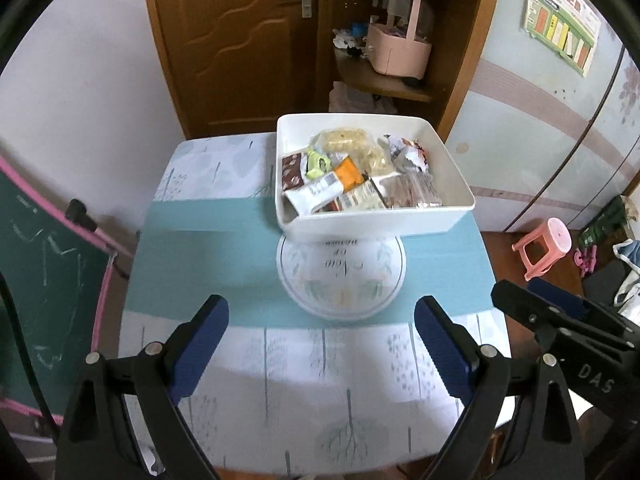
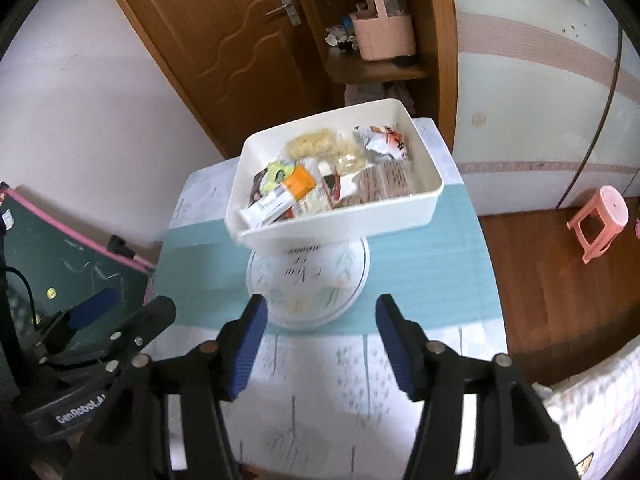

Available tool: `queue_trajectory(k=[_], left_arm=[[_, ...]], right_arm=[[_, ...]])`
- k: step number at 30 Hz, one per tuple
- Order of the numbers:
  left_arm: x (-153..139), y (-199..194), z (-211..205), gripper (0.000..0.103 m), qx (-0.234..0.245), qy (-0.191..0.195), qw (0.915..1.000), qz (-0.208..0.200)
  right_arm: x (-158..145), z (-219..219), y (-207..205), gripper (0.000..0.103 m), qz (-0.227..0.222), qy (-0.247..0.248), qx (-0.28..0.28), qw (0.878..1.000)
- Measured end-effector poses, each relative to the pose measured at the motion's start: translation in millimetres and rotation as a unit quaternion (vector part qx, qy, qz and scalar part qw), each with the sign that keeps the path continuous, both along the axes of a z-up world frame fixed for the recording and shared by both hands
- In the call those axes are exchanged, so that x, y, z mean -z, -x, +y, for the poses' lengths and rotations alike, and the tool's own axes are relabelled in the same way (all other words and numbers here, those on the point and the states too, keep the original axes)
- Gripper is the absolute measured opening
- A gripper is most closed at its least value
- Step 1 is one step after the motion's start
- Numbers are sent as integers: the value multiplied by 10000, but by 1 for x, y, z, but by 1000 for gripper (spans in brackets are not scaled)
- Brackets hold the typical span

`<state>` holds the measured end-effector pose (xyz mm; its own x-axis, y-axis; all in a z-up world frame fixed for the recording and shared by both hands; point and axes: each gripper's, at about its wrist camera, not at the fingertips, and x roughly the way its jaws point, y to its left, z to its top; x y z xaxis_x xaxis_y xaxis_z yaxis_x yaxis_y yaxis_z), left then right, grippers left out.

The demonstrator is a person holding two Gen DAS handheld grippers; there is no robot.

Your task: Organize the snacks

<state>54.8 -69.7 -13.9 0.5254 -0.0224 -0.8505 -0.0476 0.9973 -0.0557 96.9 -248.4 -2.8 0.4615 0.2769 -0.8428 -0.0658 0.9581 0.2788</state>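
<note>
The snacks (image 1: 352, 172) lie all together inside the white bin (image 1: 460, 184), which stands at the far side of the bench (image 1: 208, 264), near the door. Among them I can tell an orange packet (image 1: 349, 174), a white bar with letters (image 1: 316, 196), a brown packet (image 1: 291, 171), a clear bag with pale yellow pieces (image 1: 344, 140) and a red and white wrapper (image 1: 408, 152). They are piled loosely, some leaning on others, so I judge that the collecting step is mostly finished and the sorting inside the bin may remain.

The near wall of the bin partly covers the round white plate (image 1: 340, 280) with printed writing, and it seems to rest on the plate's far edge. The plate carries nothing; probably it was the place from where snacks were taken.

The left claw (image 1: 322, 354) hangs above the near part of the bench, its blue pads wide apart and nothing between them. The right claw (image 2: 322, 346) is just beside it, released too, and grasps nothing. Both point down towards the plate and the bin, well short of them, which suits either a new approach or a rest.

Around the bench I see a green chalkboard (image 1: 48, 264) at the left and a pink stool (image 1: 544, 246) on the wooden floor at the right.
</note>
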Motion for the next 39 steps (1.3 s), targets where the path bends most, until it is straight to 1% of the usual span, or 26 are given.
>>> queue_trajectory(k=[6, 11, 20, 39], left_arm=[[-19, 28, -5, 94, -108, -17, 9999, -51], [-24, 34, -7, 94, -175, -26, 9998, -42], [-31, 40, -15, 94, -231, -167, 9995, -110], [-37, 44, -18, 94, -225, -228, 9993, -207]], right_arm=[[-18, -1, 32, 62, -58, 43, -157, 9999], [-28, -3, 45, 62, -141, 68, -223, 9996], [-39, -6, 55, 63, -327, 75, -303, 9990], [-43, -12, 59, 63, -365, 75, -269, 9989]])
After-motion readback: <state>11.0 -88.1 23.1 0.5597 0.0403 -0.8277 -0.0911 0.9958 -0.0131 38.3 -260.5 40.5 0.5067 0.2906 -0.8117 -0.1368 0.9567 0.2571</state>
